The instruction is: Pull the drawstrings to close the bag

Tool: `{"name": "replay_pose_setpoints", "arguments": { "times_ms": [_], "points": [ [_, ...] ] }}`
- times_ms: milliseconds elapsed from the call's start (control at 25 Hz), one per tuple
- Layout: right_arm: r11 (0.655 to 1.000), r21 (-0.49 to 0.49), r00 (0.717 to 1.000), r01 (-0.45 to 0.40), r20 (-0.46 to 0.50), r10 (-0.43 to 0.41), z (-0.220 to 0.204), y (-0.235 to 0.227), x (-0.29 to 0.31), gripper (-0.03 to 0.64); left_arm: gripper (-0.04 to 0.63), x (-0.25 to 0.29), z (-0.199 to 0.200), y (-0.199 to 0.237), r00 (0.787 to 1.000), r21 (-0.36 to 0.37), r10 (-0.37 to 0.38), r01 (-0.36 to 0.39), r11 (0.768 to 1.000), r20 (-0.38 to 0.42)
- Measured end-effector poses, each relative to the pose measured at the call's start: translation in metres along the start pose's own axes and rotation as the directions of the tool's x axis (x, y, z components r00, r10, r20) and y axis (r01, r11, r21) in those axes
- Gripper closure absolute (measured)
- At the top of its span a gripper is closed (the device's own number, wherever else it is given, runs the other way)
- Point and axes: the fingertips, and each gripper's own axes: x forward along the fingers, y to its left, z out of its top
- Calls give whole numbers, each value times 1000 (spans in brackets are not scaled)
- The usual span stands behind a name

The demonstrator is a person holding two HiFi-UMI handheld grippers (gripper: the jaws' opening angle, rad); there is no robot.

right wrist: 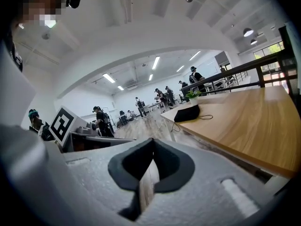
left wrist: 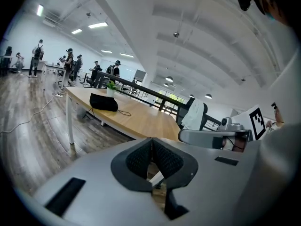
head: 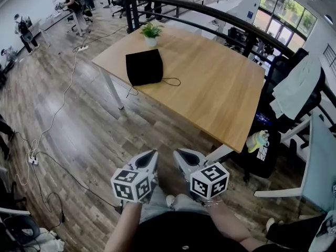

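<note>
Head view: a black bag lies flat on a wooden table, near its far left corner, just beside a potted plant. Its drawstrings trail loose over the tabletop, 1 looping to the right and 1 hanging off the near edge. The left gripper and the right gripper sit side by side close to the person's body, over the wood floor and well apart from the table and the bag. A cable runs across the floor, and a pale jacket is draped over a chair at the right.

Left gripper view: the 2 jaws are pressed together with nothing between them. The bag lies far ahead on the table, a drawstring curling beside it. Several people stand in the background.

Right gripper view: this gripper's jaws also meet, and they grip nothing. The bag lies far off on the tabletop, with a drawstring spread to its right.
</note>
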Motion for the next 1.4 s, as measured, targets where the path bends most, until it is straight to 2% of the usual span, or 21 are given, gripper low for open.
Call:
{"name": "replay_pose_setpoints", "arguments": {
  "times_ms": [200, 560, 880, 1080, 1400],
  "points": [
    [1000, -20, 1000, 13, -1, -13, 17, -22, 47, 618, 577, 29, 28, 41, 1000, -7, -5, 5, 1000, 18],
    [999, -33, 999, 40, -3, -40, 75, -64, 173, 618, 577, 83, 107, 152, 1000, -34, -14, 15, 999, 26],
    [997, -36, 997, 75, -15, -75, 107, -88, 259, 618, 577, 111, 156, 236, 1000, -54, -13, 14, 998, 18],
    [994, -27, 994, 104, -30, -105, 108, -98, 285, 618, 577, 130, 163, 261, 999, -57, -37, 36, 998, -14],
    [990, -15, 987, 143, -69, -144, 105, -116, 303, 618, 577, 147, 162, 270, 997, -62, -63, 60, 996, -52]
  ]
}}
